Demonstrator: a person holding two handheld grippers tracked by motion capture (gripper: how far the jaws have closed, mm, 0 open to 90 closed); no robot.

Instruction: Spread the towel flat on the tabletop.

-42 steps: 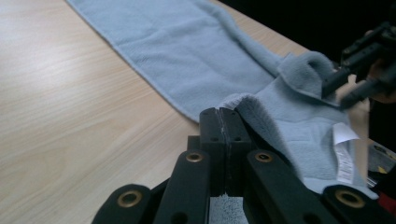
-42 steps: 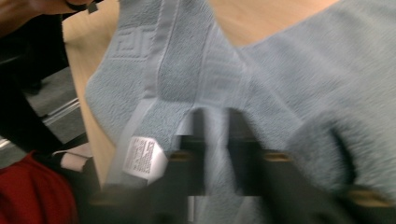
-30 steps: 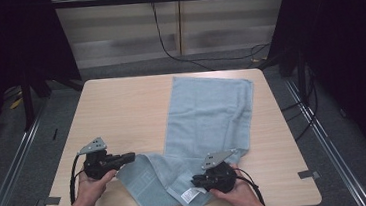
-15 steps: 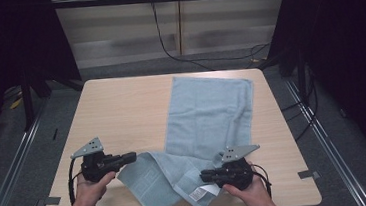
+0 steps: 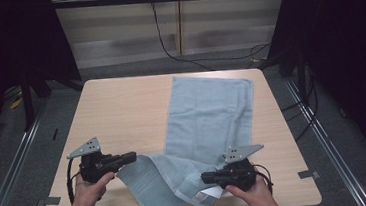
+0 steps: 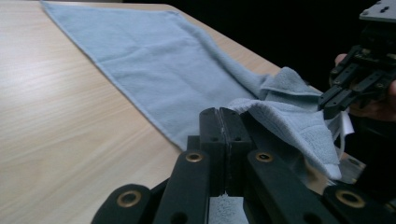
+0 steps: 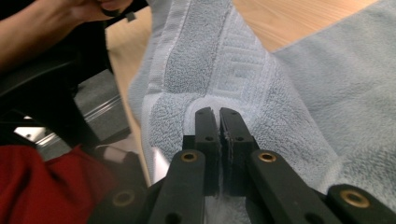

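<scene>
Pale blue terry-cloth towel (image 5: 207, 116), rectangular w/ a woven band and hem near its short end, lies on the light wood-grain table (image 5: 116, 114). Far part is flat, right of table centre; long axis runs near-to-far, far short edge almost at the table's far edge. Near end is bunched and pulled leftward along the near edge, so the cloth makes a rough L. A white label shows at the near hem, by the right gripper. Left gripper (image 5: 131, 157), at near left, has its jaws pressed together on the towel's near-left corner; cloth drapes off the jaw tips in the left gripper view (image 6: 219, 114). Right gripper (image 5: 205, 177), at near right, points left; its jaws have just been closing and now pinch the banded hem, w/ towel between the pads in the right gripper view (image 7: 219, 114). No containers on the table.
</scene>
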